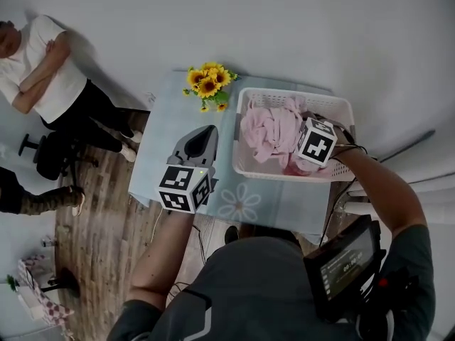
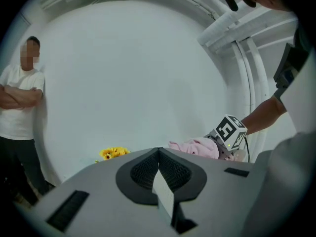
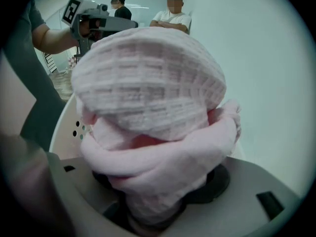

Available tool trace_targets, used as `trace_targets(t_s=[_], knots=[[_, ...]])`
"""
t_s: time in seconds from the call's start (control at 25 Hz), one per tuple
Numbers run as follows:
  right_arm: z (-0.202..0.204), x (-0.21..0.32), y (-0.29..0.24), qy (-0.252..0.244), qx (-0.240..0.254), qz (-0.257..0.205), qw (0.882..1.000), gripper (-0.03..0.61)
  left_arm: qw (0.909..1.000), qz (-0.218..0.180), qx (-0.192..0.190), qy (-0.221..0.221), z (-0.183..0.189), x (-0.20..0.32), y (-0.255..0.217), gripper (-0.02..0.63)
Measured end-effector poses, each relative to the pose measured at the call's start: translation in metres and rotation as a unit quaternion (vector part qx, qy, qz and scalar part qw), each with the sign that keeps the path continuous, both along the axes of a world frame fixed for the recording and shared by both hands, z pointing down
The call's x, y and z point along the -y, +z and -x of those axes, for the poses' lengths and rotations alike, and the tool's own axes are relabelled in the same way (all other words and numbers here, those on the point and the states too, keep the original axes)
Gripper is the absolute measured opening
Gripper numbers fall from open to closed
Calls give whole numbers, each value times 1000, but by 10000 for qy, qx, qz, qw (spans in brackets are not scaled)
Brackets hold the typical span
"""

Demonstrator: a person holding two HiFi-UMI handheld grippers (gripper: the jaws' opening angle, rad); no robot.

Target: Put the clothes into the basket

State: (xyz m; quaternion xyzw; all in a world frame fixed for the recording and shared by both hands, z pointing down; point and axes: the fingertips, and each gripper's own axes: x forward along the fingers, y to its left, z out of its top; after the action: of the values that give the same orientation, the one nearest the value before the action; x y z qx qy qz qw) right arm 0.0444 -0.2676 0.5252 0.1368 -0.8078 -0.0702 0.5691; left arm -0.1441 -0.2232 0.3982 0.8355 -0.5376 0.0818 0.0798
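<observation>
1. The white basket (image 1: 323, 98) stands on the right half of the table (image 1: 160, 119), toward its far edge. The pink clothes (image 1: 269, 132) lie heaped inside it and rise a little above the rim on the left side.
2. The right tongs (image 1: 304, 145) reach into the basket from the person's side. Their jaws stand wide, clamped on a thick wad of the pink clothes that fills the gap and bulges over both jaws. Judgement: the bulk of the wad holds the jaws apart. The grip sits over the basket's inside so the cloth can drop within the walls and not drape over the rim.
3. The left tongs (image 2: 159, 157) hover over the bare table left of the basket, with jaws closed together and nothing between them. Judgement: they are parked out of the way, since no loose clothing shows on the table for them to fetch. The task looks close to done.
4. A bunch of sunflowers (image 1: 208, 82) sits at the far table edge, just beside the basket's far left corner, clear of both tongs.
5. A bystander (image 1: 43, 69) stands with arms crossed near the wall, well apart from the table.
6. Writing: none readable.
   - The cubes on both tongs carry only black-and-white square patterns, no letters.
   - A small screen (image 1: 348, 261) at the person's chest shows pale digits too small to read.
   - No brand or label shows on the basket or the clothes.
   - The table covering has a printed flower outline (image 1: 240, 201) and no text.
</observation>
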Motion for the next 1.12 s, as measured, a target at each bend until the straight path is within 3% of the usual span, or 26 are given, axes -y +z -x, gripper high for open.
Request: trace_targets(t_s=[0.2, 0.36, 0.76, 1.12], knots=[[8, 39, 81, -298, -377, 516, 9975, 324, 9996, 192, 162, -124, 10, 42, 45, 9], [7, 35, 120, -381, -661, 846, 9935, 324, 9992, 306, 142, -196, 15, 40, 55, 9], [0, 5, 165, -938, -1442, 1104, 9789, 325, 9984, 502, 136, -226, 16, 25, 62, 9], [5, -3, 177, -1060, -1838, 1164, 9703, 337, 9982, 538, -15, -281, 17, 17, 65, 9]])
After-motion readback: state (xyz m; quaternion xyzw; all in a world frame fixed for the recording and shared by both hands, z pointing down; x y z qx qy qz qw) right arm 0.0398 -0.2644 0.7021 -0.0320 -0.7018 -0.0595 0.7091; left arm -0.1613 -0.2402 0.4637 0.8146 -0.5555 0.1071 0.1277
